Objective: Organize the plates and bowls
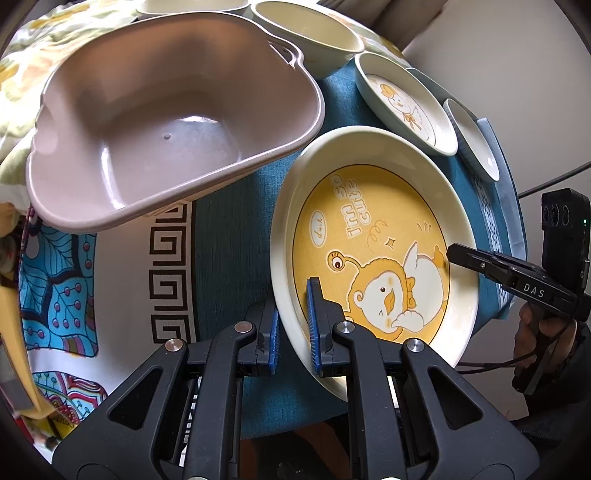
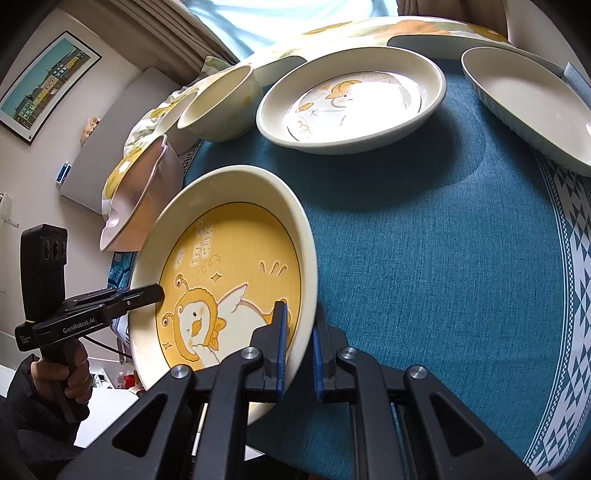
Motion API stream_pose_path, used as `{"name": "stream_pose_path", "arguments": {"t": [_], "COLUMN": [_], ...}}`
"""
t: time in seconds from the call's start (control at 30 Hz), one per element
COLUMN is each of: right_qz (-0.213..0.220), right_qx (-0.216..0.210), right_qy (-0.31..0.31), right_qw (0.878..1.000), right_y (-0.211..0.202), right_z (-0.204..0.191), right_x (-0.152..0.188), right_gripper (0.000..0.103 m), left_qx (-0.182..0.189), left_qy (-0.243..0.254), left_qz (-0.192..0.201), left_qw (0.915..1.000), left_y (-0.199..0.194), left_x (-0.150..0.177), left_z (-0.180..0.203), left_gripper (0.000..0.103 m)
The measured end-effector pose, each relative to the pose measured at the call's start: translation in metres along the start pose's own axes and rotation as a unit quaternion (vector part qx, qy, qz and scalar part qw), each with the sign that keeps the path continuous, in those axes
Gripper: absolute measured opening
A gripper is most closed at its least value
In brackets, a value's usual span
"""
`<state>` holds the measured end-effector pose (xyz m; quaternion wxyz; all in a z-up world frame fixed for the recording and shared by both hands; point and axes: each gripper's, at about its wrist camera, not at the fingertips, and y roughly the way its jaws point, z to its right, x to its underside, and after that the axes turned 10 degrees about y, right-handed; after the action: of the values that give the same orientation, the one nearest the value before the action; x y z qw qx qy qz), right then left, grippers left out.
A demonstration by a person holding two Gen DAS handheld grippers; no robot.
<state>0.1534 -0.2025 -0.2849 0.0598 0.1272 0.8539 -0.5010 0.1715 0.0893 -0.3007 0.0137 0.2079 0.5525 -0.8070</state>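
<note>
A cream plate with a yellow cartoon duck centre is held off the teal tablecloth, tilted. My left gripper is shut on its near-left rim, one blue pad inside and one outside. My right gripper is shut on the opposite rim of the same plate. Each gripper shows in the other's view, the right gripper at the plate's right edge and the left gripper at its left edge.
A mauve plastic tub sits to the left. A cream bowl, a pale plate with a duck drawing and a ribbed white dish stand at the back on the teal cloth.
</note>
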Motion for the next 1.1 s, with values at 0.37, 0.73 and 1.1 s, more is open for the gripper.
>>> {"name": "stream_pose_path", "arguments": {"t": [0.37, 0.73, 1.1], "right_qz": [-0.002, 0.031, 0.043], "right_qx": [0.005, -0.001, 0.013], "right_qy": [0.009, 0.003, -0.001], "right_qw": [1.000, 1.000, 0.999], "right_y": [0.003, -0.007, -0.020], "right_z": [-0.003, -0.009, -0.008], "right_x": [-0.001, 0.000, 0.005], "right_gripper": [0.011, 0.069, 0.070], "left_qx": [-0.060, -0.081, -0.111], "left_qy": [0.036, 0.039, 0.043], "left_qz": [-0.003, -0.017, 0.003], "left_qw": [0.9975, 0.9958, 0.9929], "left_y": [-0.003, 0.004, -0.008], "left_x": [-0.011, -0.016, -0.009], "left_z": [0.015, 0.023, 0.041], "left_gripper": [0.010, 0.015, 0.087]}}
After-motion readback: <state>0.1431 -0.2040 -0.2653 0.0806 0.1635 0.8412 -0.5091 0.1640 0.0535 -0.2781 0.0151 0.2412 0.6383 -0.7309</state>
